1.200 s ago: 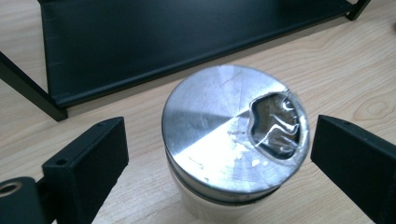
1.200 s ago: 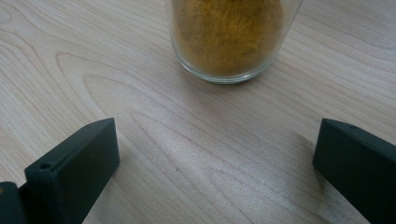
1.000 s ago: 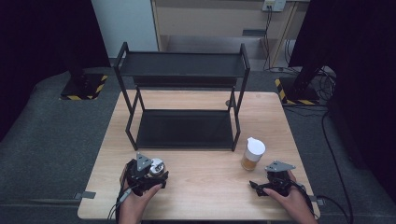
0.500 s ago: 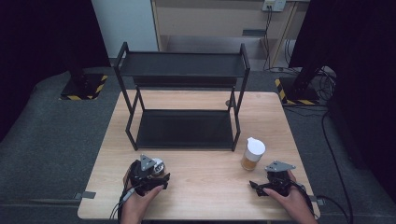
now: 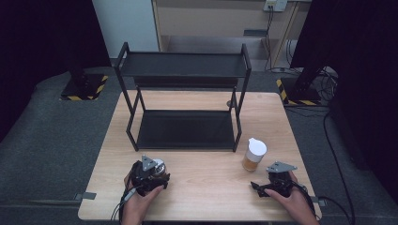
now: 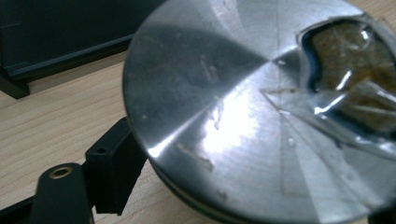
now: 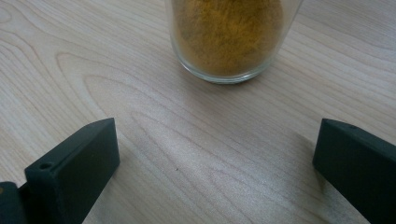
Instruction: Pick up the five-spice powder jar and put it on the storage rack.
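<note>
The tabletop (image 5: 202, 183) is pale wood with a fine wavy grain. On it the two-tier shelf rack (image 5: 184, 101) is matt black all over. The glass jar (image 5: 254, 154) is clear, filled with yellow-ochre powder and capped in white. The tin (image 6: 261, 107) in the left tongs (image 5: 151, 174) has a brushed silver lid (a clear window in it shows brownish contents). Both tongs are black with grey top plates; the right tongs (image 5: 268, 186) match. The floor (image 5: 56, 140) is dark grey carpet, with yellow-and-black hazard stripes (image 5: 84, 93).
</note>
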